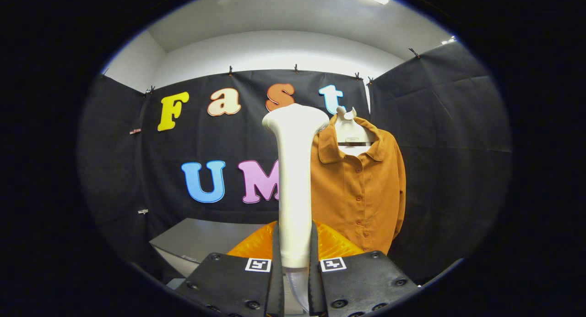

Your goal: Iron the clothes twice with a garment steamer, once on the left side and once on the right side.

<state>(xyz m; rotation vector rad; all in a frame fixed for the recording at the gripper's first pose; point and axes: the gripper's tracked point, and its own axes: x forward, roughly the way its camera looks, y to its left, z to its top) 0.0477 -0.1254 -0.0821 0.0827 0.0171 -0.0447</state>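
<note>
A white garment steamer [294, 179] stands upright between my fingers, its handle pinched on both sides and its wide head at the top. My gripper [295, 243] is shut on that handle. Beyond the steamer, a little to its right, an orange-brown buttoned shirt [361, 188] hangs on a white hanger [346, 120] in front of the black cloth wall. The steamer's head sits level with the shirt's collar and covers the shirt's left edge. I cannot tell how far the head is from the fabric.
A grey table [197, 239] lies low to the left beyond my fingers. A shiny orange object [334, 246] sits just behind the steamer's base, partly hidden by it. Black cloth walls close in the back and right side.
</note>
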